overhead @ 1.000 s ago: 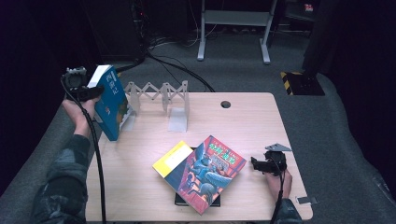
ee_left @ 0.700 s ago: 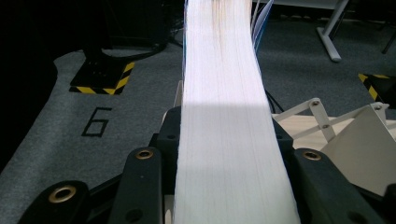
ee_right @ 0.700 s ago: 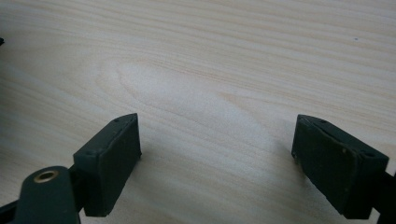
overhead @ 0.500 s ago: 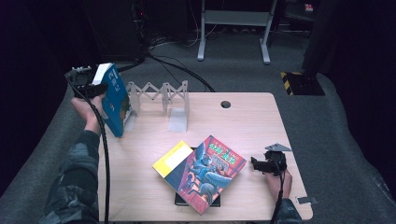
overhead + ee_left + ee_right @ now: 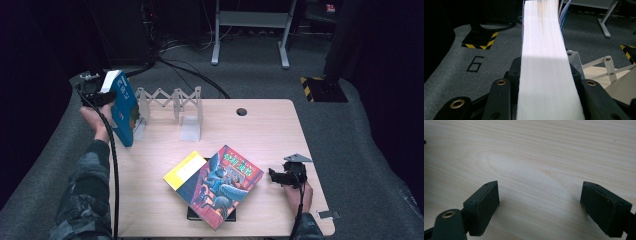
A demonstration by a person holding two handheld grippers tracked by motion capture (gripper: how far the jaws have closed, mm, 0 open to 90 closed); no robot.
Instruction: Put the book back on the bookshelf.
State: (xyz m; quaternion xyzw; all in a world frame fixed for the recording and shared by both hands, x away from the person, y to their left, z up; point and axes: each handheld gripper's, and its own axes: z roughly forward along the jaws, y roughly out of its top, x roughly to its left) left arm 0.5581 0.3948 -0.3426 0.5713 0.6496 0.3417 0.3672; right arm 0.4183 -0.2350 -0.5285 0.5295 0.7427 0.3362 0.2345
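Four books, one rack, two grippers, listed by size.

Table (image 5: pixel 280 130): pale wood, bearing all below.

Expanding rack (image 5: pixel 172 102): white scissor-lattice with upright dividers, at the far left of the table.

Stack of books (image 5: pixel 215 187): three, lying flat near the front, the illustrated one uppermost, a yellow and a dark one beneath; not yet shelved.

Blue book (image 5: pixel 122 107): the item in hand, held upright at the rack's left end, its lower edge close to the table.

Left gripper (image 5: pixel 97 92): jaws clamped on the blue book's page block (image 5: pixel 546 67). Advice: keep the book vertical, line it up with the end slot, lower until the table carries it (release only then).

Right gripper (image 5: pixel 540 207): jaws wide apart, nothing between them, resting on the table just right of the stack.
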